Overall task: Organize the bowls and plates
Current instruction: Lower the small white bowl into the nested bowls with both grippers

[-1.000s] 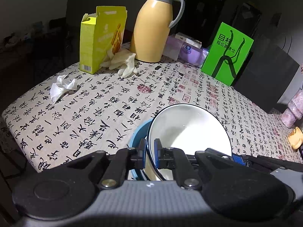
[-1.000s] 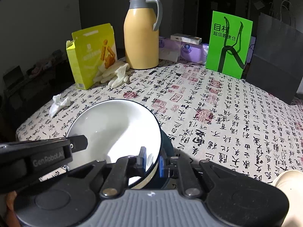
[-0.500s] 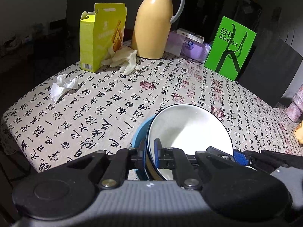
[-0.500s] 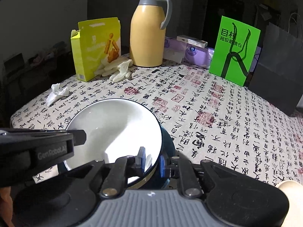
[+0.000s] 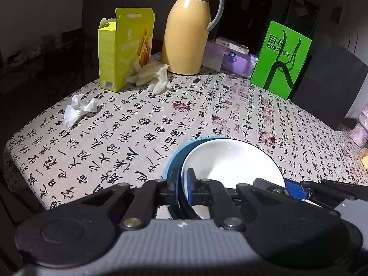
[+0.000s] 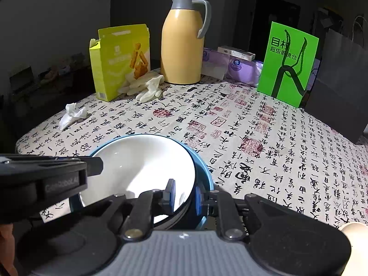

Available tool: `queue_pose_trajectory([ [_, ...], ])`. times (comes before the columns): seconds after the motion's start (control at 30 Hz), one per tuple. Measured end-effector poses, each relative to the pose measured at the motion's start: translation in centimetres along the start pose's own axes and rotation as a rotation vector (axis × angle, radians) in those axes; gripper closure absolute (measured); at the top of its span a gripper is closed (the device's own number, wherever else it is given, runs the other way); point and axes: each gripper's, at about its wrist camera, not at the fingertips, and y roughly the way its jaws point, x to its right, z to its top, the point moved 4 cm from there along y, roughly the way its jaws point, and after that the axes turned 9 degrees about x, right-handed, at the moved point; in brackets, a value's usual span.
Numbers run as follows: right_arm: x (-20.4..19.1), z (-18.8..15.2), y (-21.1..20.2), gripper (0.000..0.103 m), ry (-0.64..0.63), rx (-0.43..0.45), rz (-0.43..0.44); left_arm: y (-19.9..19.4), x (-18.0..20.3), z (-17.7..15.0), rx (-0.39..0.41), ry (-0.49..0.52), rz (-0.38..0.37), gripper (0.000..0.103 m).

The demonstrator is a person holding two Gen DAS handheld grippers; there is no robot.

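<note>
Claws grip one dish from opposite sides. The left claw (image 5: pixel 181 187), low in the centre of the left wrist view, is pinched narrow on the near-left rim of the white ceramic bowl with a dark rim (image 5: pixel 232 161); one blue pad sits inside the rim and the other outside it. The right claw (image 6: pixel 184 196), low in the centre of the right wrist view, is clamped the same way on the bowl's right rim, and the black body of the left claw crosses the left edge of that frame. The white bowl (image 6: pixel 140 168) sits tilted inside a larger blue bowl (image 5: pixel 174 158), whose rim shows as a crescent around it (image 6: pixel 205 177); whether the two touch underneath is hidden. Both bowls are at the lower middle of each frame, over the bench covered in a cream cloth printed with black calligraphy and red seals (image 5: pixel 128 133).

Farther out, a crumpled white tissue (image 5: pixel 78 110) lies at the left of the cloth. Toward the upper left stands an open yellow-green cardboard box (image 5: pixel 125 50), with pale rubber gloves (image 5: pixel 154 76) lying against its foot. Just beside them, at the upper centre, stands a tall tan thermos jug with a grey collar and handle (image 5: pixel 187 30). Purple tissue packs (image 5: pixel 234 57) lie behind it, and a bright green paper bag with dark cord handles (image 5: pixel 280 59) stands at the upper right, next to a dark grey bag (image 6: pixel 340 80).
</note>
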Motion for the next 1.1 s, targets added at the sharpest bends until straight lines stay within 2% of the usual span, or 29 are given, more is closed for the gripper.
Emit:
queue_pose_trajectory([
  [0.17, 0.7, 0.3, -0.7, 0.086, 0.044, 0.008, 0.04, 0.1, -0.1, 0.0, 0.001, -0.004, -0.004, 0.096],
  [0.23, 0.8, 0.3, -1.0, 0.09, 0.048, 0.014, 0.048, 0.1, -0.1, 0.0, 0.001, -0.004, -0.002, 0.096],
  [0.57, 1.2, -0.1, -0.7, 0.091, 0.078, 0.0, 0.05, -0.5, 0.2, 0.3, 0.033, 0.015, -0.003, 0.096],
  [0.93, 1.3, -0.1, -1.0, 0.091, 0.088, 0.016, 0.061, 0.0, 0.0, -0.2, 0.008, 0.007, -0.004, 0.096],
  [1.1, 1.7, -0.1, -1.1, 0.089, 0.124, 0.015, 0.082, -0.7, -0.1, 0.1, 0.026, -0.006, -0.016, 0.095],
])
